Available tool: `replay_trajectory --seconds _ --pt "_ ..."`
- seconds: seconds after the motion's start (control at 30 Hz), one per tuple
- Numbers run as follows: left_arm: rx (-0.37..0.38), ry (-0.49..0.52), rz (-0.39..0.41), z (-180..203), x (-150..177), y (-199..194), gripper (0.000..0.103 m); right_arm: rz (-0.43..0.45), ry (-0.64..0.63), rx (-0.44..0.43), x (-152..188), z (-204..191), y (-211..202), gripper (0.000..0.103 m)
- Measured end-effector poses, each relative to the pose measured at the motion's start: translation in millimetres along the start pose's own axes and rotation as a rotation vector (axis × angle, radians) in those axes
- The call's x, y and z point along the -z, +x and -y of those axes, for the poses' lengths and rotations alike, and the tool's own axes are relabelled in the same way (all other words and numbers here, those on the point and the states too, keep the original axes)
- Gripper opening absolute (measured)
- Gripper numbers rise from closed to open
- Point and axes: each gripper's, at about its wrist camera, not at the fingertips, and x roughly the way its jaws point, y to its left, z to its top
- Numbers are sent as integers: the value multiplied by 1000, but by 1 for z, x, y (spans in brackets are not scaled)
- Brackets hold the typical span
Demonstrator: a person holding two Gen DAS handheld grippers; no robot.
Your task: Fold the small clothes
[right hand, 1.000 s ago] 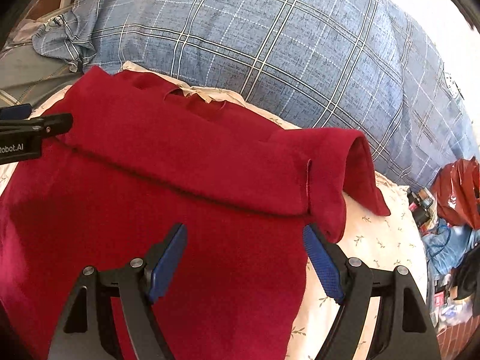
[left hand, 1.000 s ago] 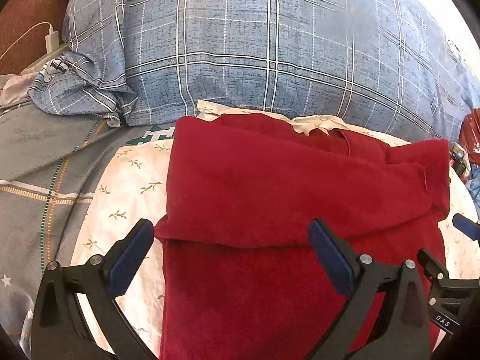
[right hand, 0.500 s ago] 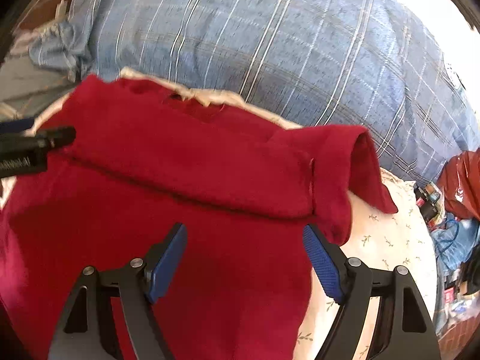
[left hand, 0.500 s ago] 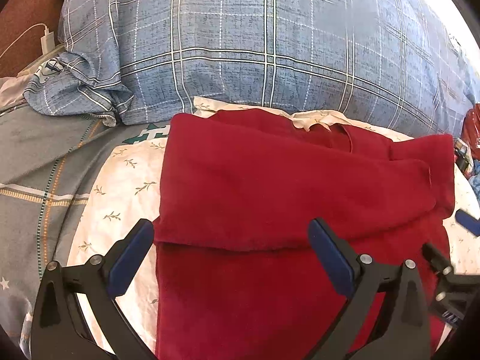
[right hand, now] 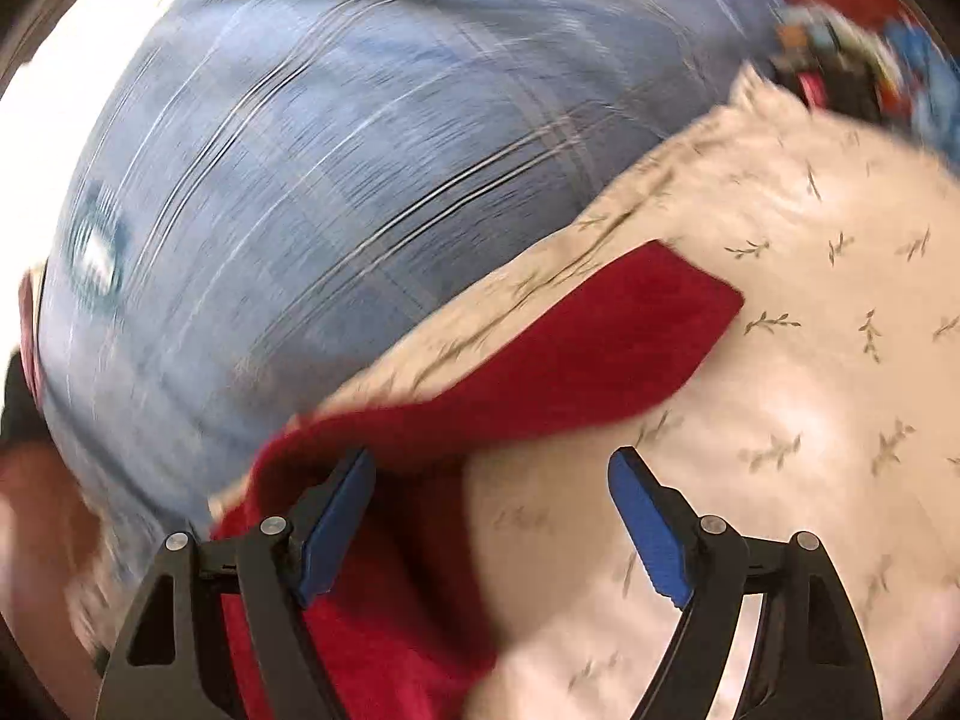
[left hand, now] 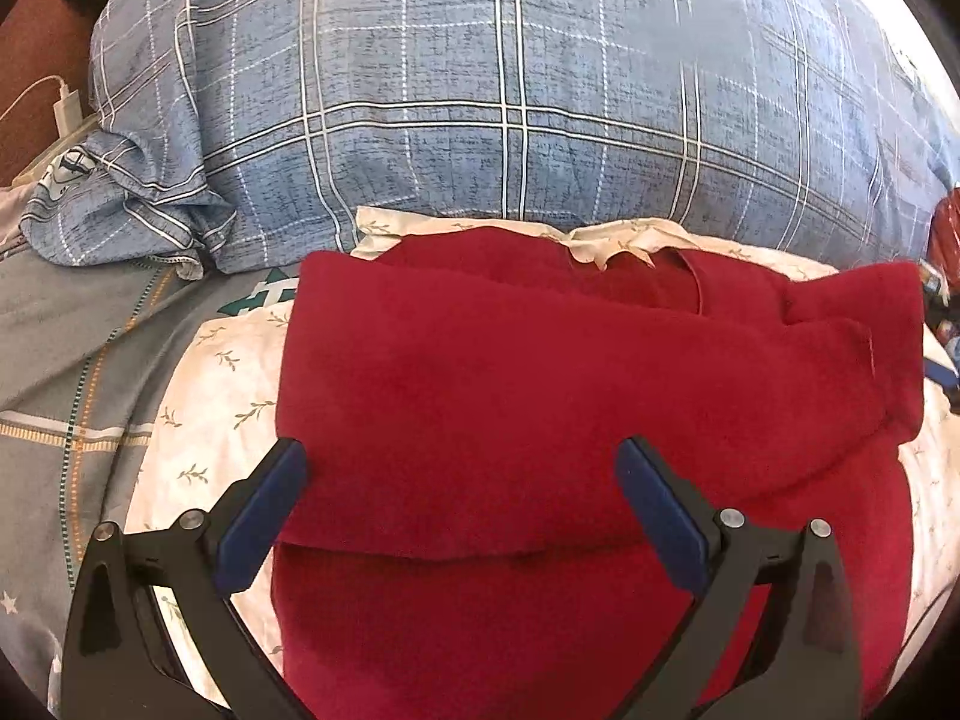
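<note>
Red garment (left hand: 570, 420) part-folded on floral pillow (left hand: 216, 372), plaid quilt (left hand: 510, 120) banked behind, left claw (left hand: 459, 516) spread above it, right claw (right hand: 489, 534) spread (blurred) at its sleeve edge.

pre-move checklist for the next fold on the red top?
1. Left tongs open, empty: ok.
2. Right tongs open, nothing pinched: ok.
3. Red top lies flat on the floral sheet, one fold across: ok.
4. Sleeve sticks out onto the sheet, not tucked: not ok.
5. Right view sharp enough to aim: not ok, blurred.
6. Plaid pillow clear of the top: ok.
</note>
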Motion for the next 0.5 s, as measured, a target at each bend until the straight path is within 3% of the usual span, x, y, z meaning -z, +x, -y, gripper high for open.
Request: replay_trajectory --seconds 0.13,0.23,0.33,0.37,0.4,0.43,0.47,0.5 --pt "-8 10 -5 1 -1 3 103 35 171 -159 -13 21 12 84" --pt "-2 3 -3 -2 -4 2 103 7 214 -118 -18 21 28 87" --pt "1 -3 5 -4 -6 0 103 13 263 -152 -20 22 40 86" --pt "-1 -4 7 -5 -6 0 103 31 249 -154 -21 20 41 82" --pt "-3 -5 7 -6 -7 0 103 49 226 -147 -23 18 42 76" --pt "-3 -6 6 -7 -7 0 103 68 199 -127 -24 14 41 52" --pt "-3 -7 5 -8 -7 0 103 80 167 -88 -28 11 41 19" --pt "-3 -8 6 -9 -6 -1 103 79 140 -68 -32 10 41 6"
